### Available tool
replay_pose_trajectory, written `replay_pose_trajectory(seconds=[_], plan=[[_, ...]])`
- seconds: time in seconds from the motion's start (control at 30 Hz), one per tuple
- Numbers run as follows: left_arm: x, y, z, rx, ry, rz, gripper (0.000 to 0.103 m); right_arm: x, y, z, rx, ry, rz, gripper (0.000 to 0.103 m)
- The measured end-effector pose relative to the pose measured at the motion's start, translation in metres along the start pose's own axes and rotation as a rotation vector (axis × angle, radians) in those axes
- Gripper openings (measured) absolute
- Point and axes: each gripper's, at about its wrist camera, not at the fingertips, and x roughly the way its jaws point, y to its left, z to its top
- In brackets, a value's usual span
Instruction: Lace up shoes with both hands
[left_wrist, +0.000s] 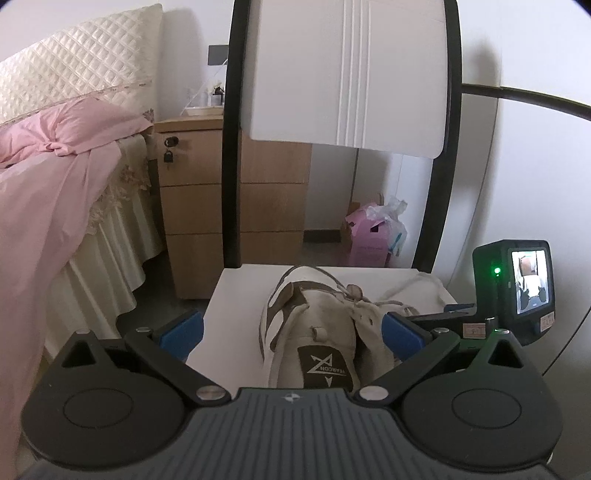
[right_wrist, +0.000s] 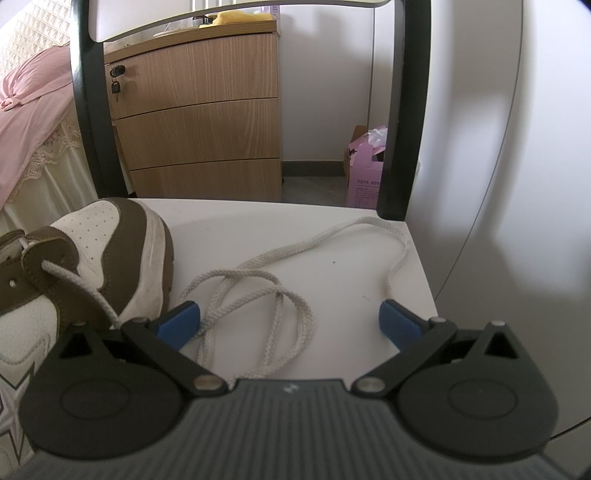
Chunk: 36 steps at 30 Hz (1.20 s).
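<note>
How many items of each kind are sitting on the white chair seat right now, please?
Shoe: 1
Loose lace: 1
Total on the seat: 2
Both the left gripper and right gripper are open, holding nothing.

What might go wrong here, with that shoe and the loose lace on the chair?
The lace lies in crossed loops between the open right gripper; a grab may catch two strands and pull a tangle. One loop runs near the chair seat's right edge, so it might slip off. The shoe sits loose between the open left gripper, so tugging the lace may drag it.
</note>
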Motion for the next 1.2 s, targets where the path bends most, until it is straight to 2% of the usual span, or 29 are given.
replay_pose_trajectory(seconds=[0.23,0.57,0.67,0.8,1.0,1.2], plan=[[0.003,0.001,-0.005,-0.008,0.018,-0.004,0.103,0.000,0.000,0.000,0.000,0.000,0.000,0.103],[0.002,-0.001,0.002,-0.019,-0.022,-0.020,0.103,0.000,0.000,0.000,0.000,0.000,0.000,0.103],[0.006,-0.001,0.007,-0.027,-0.002,-0.024,0.103,0.000,0.000,0.000,0.000,0.000,0.000,0.103],[0.011,-0.005,0.012,-0.044,0.056,-0.073,0.103,0.000,0.000,0.000,0.000,0.000,0.000,0.103],[0.009,-0.018,0.012,-0.008,0.077,-0.038,0.103,0.000,0.000,0.000,0.000,0.000,0.000,0.103],[0.001,-0.011,0.015,0.000,0.049,-0.018,0.103,0.000,0.000,0.000,0.000,0.000,0.000,0.103]])
